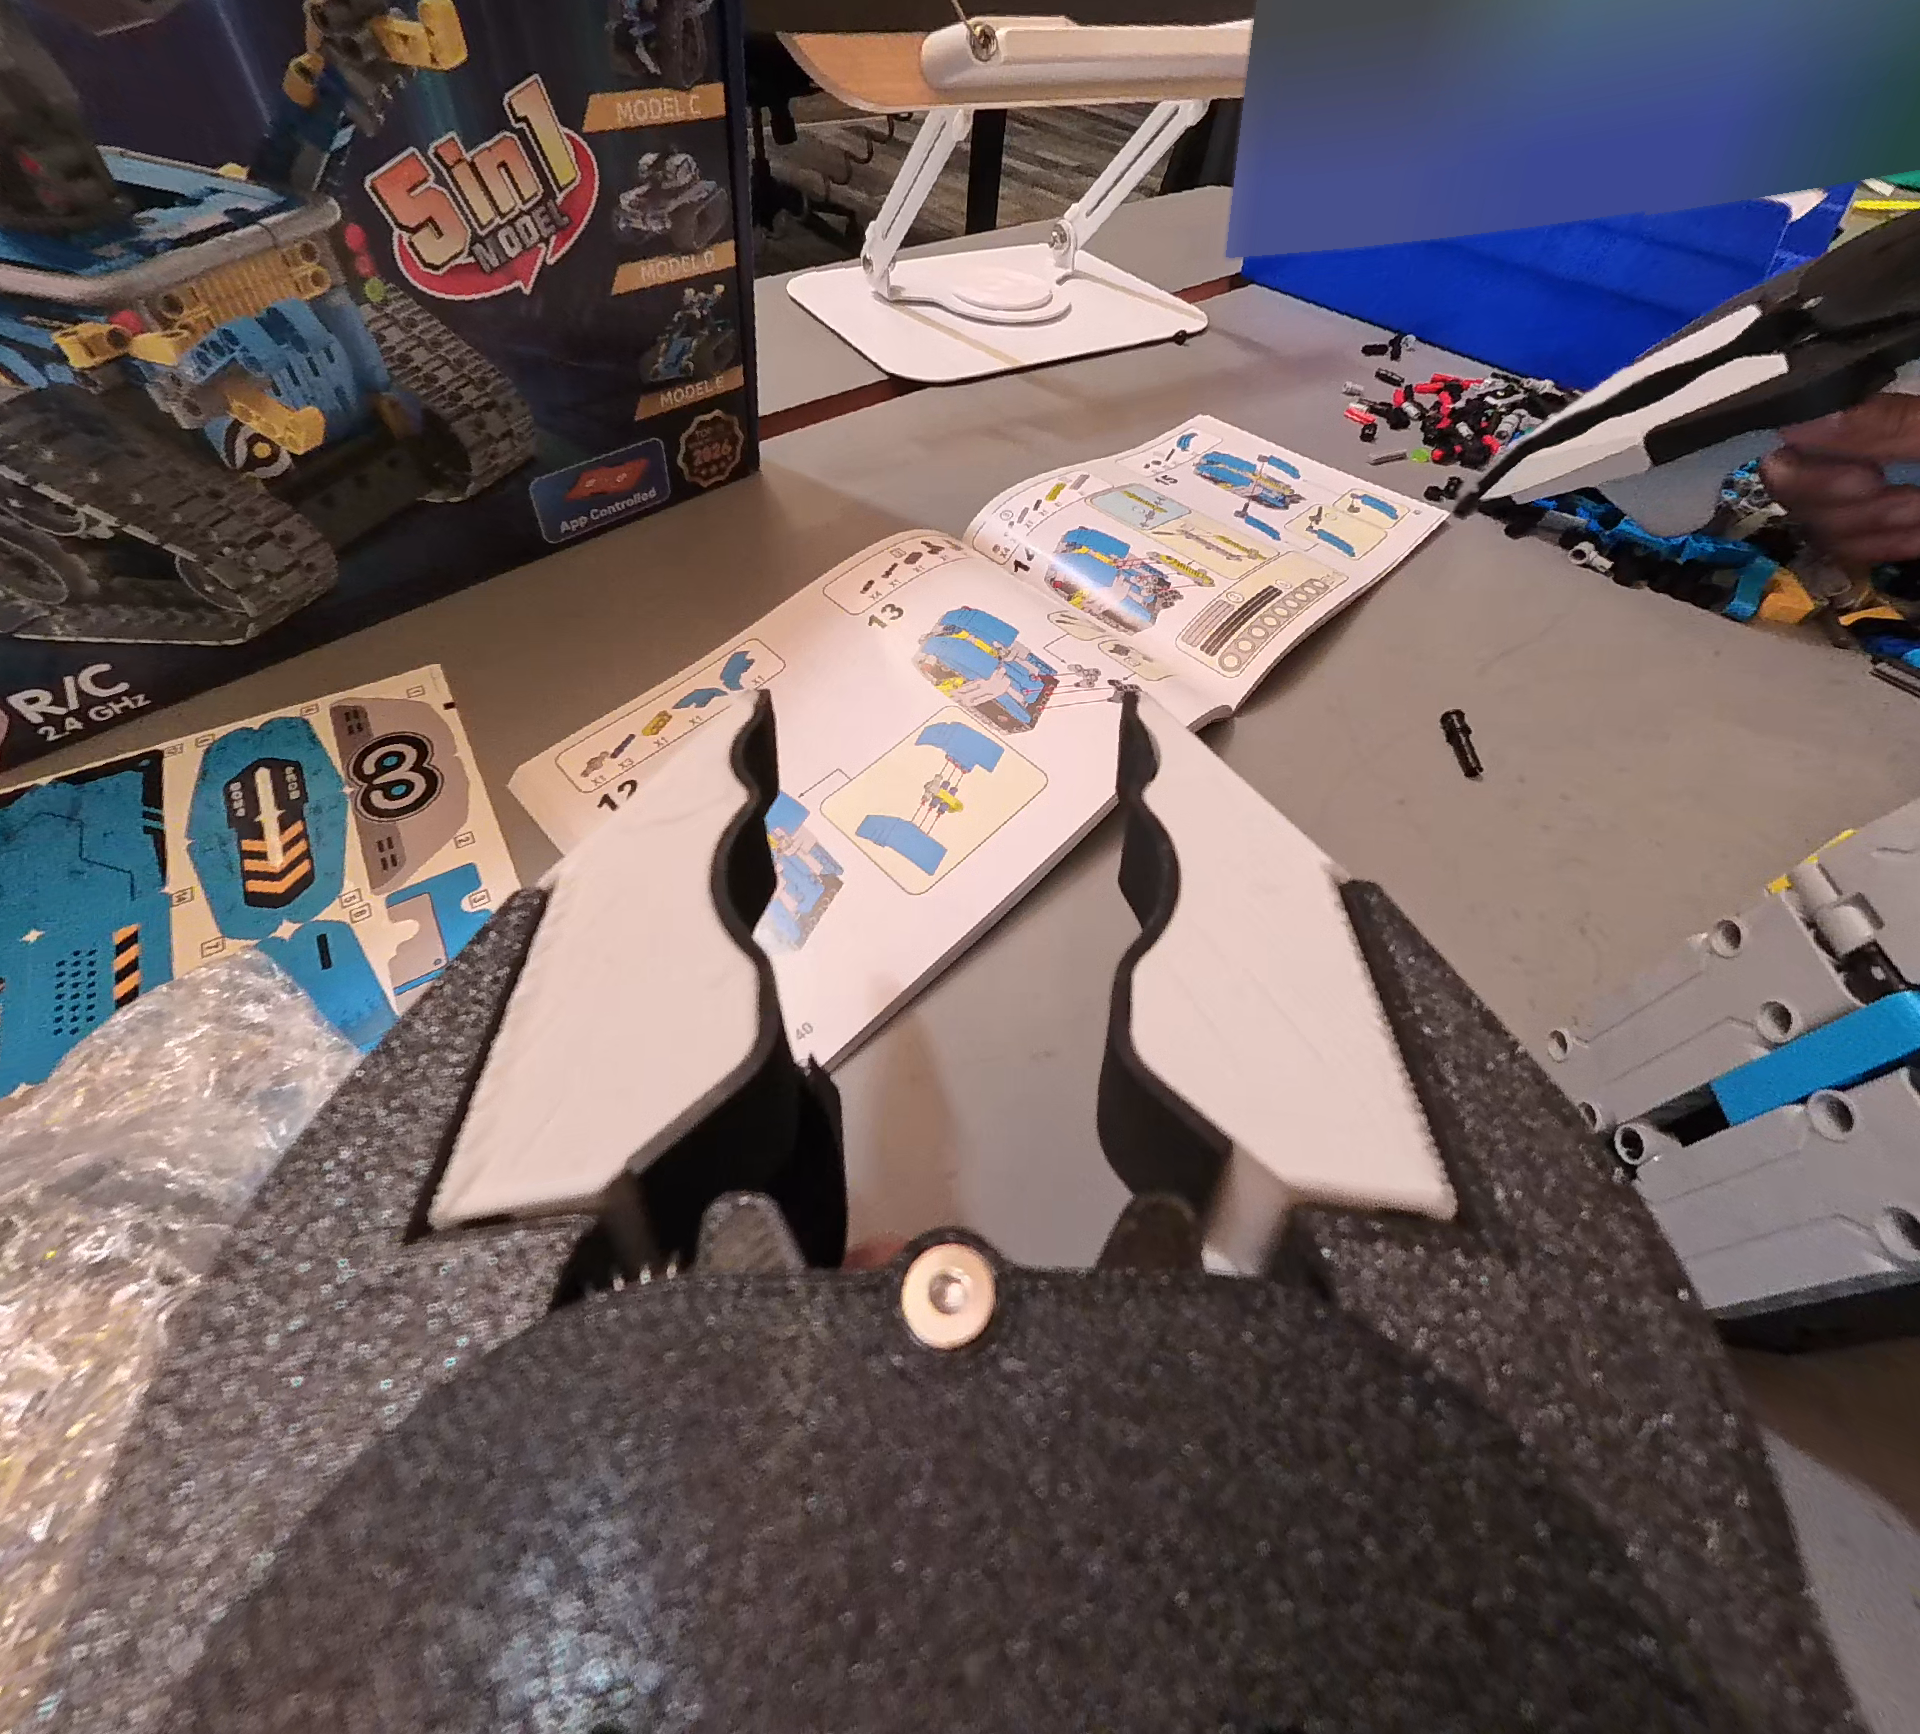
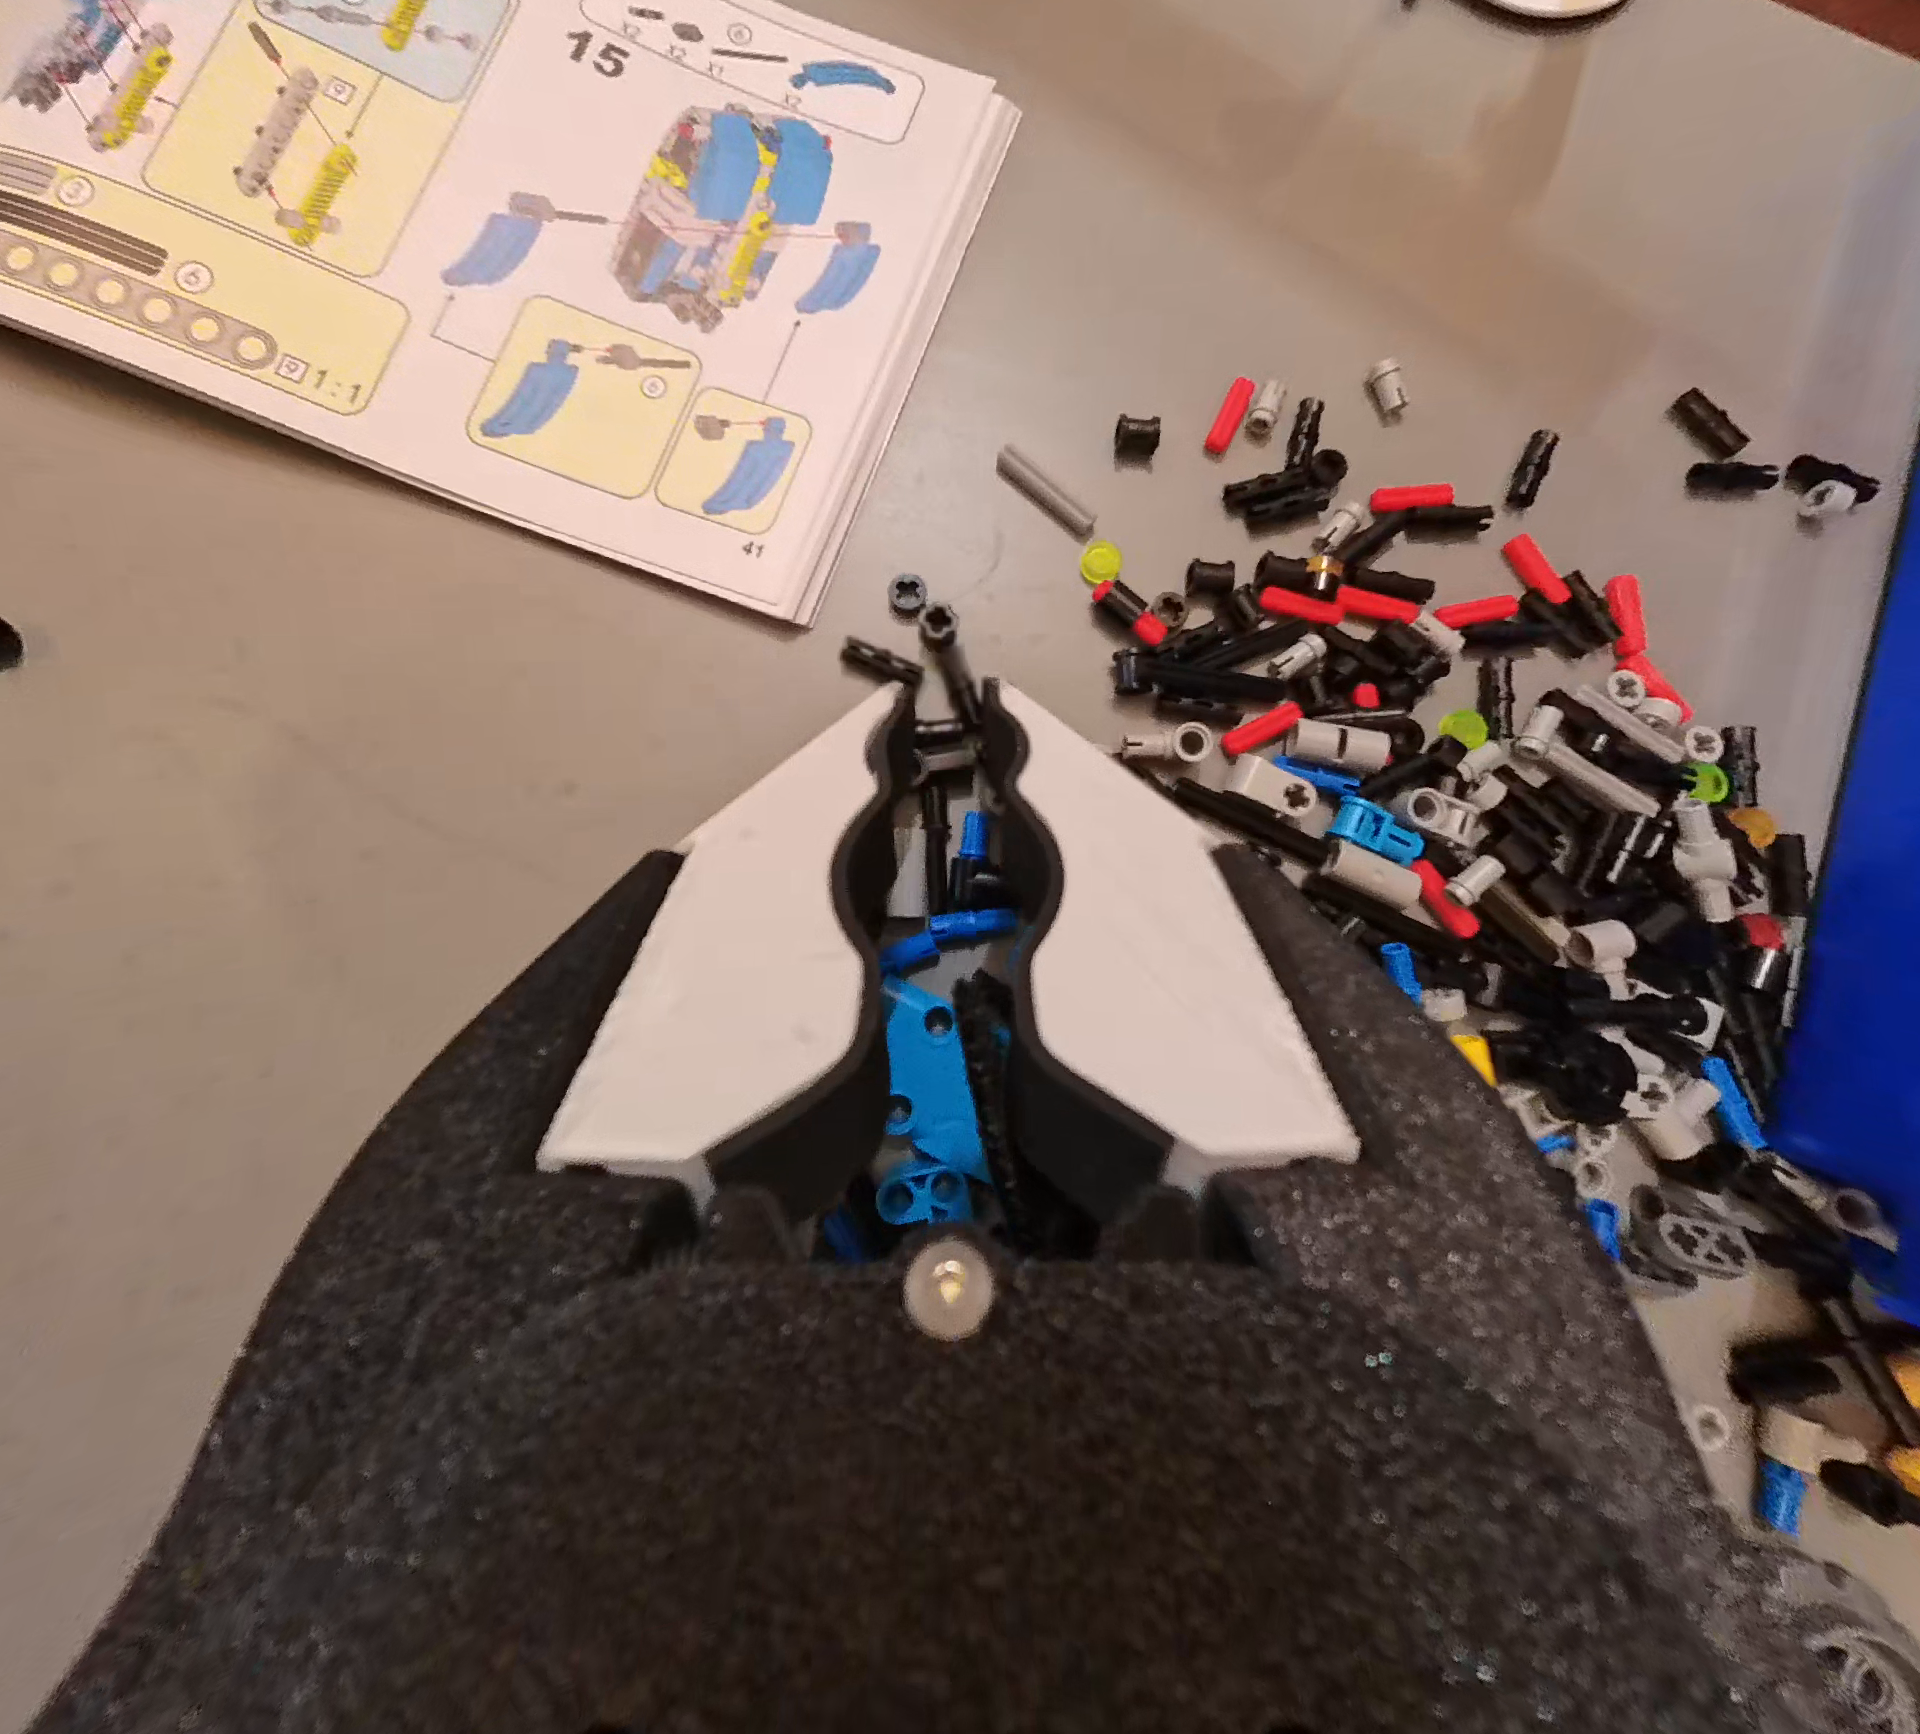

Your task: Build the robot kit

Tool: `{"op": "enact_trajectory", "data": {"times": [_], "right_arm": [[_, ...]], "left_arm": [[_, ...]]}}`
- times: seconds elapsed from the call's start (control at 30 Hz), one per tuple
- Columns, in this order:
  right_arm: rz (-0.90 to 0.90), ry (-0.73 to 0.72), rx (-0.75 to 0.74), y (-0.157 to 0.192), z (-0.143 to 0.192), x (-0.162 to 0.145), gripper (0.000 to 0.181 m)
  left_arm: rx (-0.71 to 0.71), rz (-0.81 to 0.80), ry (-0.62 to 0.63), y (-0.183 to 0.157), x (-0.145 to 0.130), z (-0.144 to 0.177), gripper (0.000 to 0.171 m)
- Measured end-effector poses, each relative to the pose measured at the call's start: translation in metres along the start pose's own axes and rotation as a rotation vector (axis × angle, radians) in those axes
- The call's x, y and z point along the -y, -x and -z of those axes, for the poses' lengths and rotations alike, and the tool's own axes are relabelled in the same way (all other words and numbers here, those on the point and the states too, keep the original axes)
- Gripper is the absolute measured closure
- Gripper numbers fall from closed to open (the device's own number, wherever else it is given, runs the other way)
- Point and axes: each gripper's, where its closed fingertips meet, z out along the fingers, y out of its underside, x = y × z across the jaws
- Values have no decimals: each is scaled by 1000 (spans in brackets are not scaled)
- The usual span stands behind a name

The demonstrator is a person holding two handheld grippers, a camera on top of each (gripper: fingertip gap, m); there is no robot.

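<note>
My left gripper (image 1: pixel 940 708) is open and empty, held low over an open instruction booklet (image 1: pixel 997 645) on the grey table. My right gripper (image 2: pixel 942 687) is over the left edge of a pile of small black, red, grey and blue pins (image 2: pixel 1455 801). Its jaws are nearly closed, with a black pin (image 2: pixel 951 661) between the tips. Blue parts (image 2: pixel 925 1082) show through the gap behind the tips. The right gripper also shows in the left wrist view (image 1: pixel 1470 502), tips down beside the pile (image 1: pixel 1455 417).
A toy-kit box (image 1: pixel 364 230) stands at back left, with a sticker sheet (image 1: pixel 239 853) and a clear plastic bag (image 1: pixel 125 1165) before it. A white stand (image 1: pixel 997 302) is behind the booklet. A grey and blue part-built model (image 1: pixel 1766 1113) sits right. A lone black pin (image 1: pixel 1460 744) lies nearby. The left gripper's tips are roughly 35 centimetres from the right gripper's.
</note>
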Motion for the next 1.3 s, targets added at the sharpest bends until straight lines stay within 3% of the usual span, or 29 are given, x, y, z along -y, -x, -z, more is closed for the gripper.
{"op": "enact_trajectory", "data": {"times": [0.03,0.3,0.43,0.57,0.7,0.8,0.87,0.97,1.1,1.2,1.3], "right_arm": [[1,5,11,1,0,-1,176],[-4,-35,15,0,7,8,177],[94,-155,313,70,30,31,177],[322,-17,641,160,43,-5,177],[455,36,635,183,36,-23,177],[466,31,605,181,32,-24,173],[431,36,600,174,32,-20,160],[334,-20,467,135,25,0,147],[157,-47,150,50,8,13,148],[109,-48,102,31,5,9,148],[122,-60,106,33,2,11,148]], "left_arm": [[0,0,0,0,0,0,106],[-3,3,1,0,0,0,106],[-4,3,3,0,0,0,106],[-6,4,2,0,0,0,106],[-2,10,3,1,-1,0,106],[-2,9,2,1,0,0,106],[-2,7,2,0,0,0,106],[-3,8,-1,0,0,0,106],[-5,12,1,1,0,0,106],[-6,12,0,1,0,0,106],[-8,11,2,0,0,0,106]]}}
